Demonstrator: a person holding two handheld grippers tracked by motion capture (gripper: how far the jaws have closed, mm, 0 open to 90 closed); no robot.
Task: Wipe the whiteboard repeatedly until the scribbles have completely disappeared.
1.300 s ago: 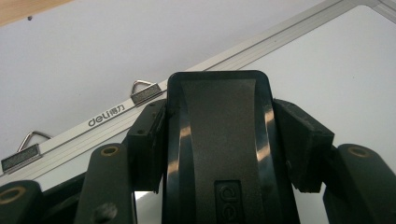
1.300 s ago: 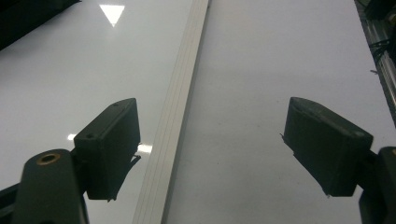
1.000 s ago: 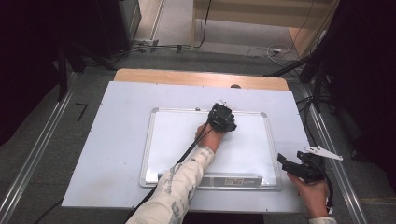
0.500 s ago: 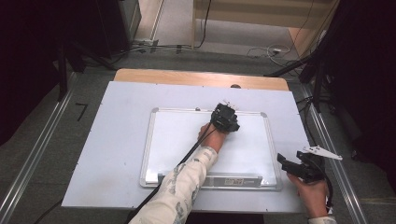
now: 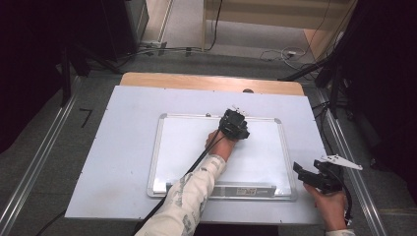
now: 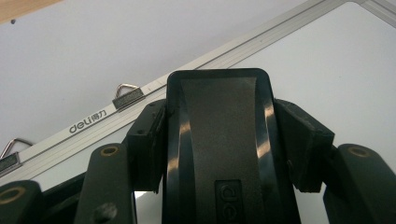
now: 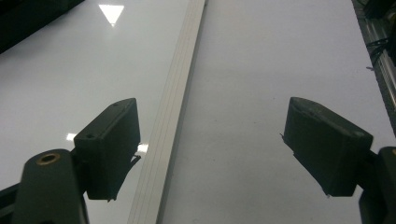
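Observation:
A white whiteboard [image 5: 187,147] with a silver frame lies flat on the pale table [image 5: 123,128]. My left gripper [image 5: 235,124] sits over the board's upper middle, near its top edge. In the left gripper view, the gripper [image 6: 225,137] is shut on a black whiteboard eraser [image 6: 217,154], which stands against the board [image 6: 327,60]. At the table's right front corner, my right gripper [image 5: 301,172] rests open just off the board's lower right corner. In the right gripper view, the gripper [image 7: 212,144] has wide jaws with nothing between them, straddling the board's frame [image 7: 173,121].
Two metal hanging clips [image 6: 127,93] sit on the board's top frame. A pen tray strip [image 5: 231,189] runs along the board's near edge. Bare table [image 7: 280,56] lies right of the board. Cables and dark stands surround the table on the floor.

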